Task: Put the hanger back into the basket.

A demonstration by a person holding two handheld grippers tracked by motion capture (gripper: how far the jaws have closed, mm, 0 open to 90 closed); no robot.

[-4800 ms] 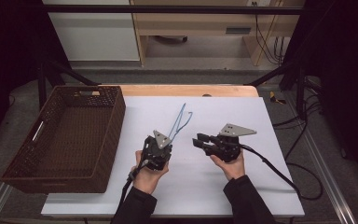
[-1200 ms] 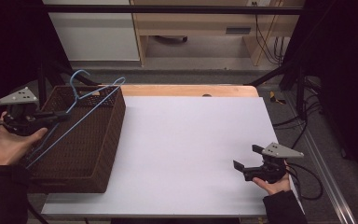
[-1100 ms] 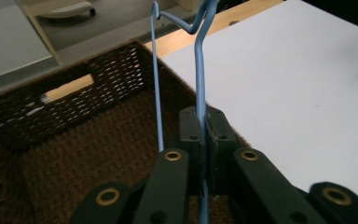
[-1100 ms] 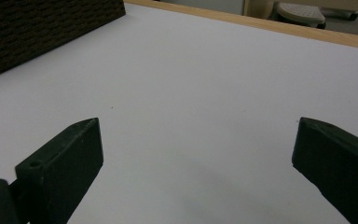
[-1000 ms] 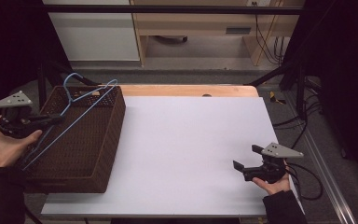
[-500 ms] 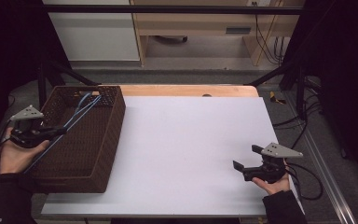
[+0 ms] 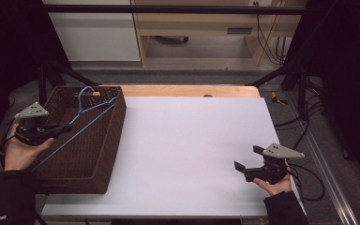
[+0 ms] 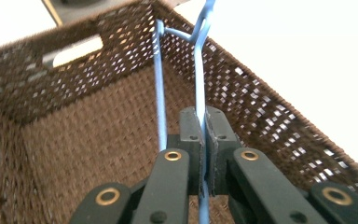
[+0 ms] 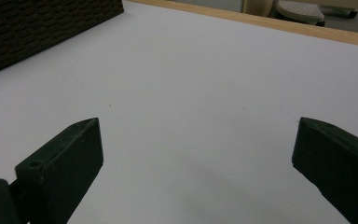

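1. Two things matter on the counter (image 7: pixel 192 140): a dark woven basket (image 7: pixel 108 140) at its left end and a blue wire hanger (image 7: pixel 91 115) slanting across the basket's opening. The white sheet on the counter lies bare between the basket and the right hand, with a strip of wood showing along the far edge.
2. The basket's right wall stands between the hanger and the open counter. The hanger's hook end sits up near the far rim, by the handle slot.
3. The left tongs (image 7: pixel 68 126) are held at the basket's left side, level with its rim, and are clamped tight on one wire of the hanger. The wire runs on from the grip toward the far corner.
4. The right tongs (image 7: pixel 246 161) are near the counter's front right corner, well apart from the basket, jaws spread wide with nothing between them.
5. The left gripper view shows the pads (image 8: pixel 191 140) pinching the blue wire, a second wire passing just beside them, and the weave of the basket floor below. The high view gives the hanger's whole slant instead.
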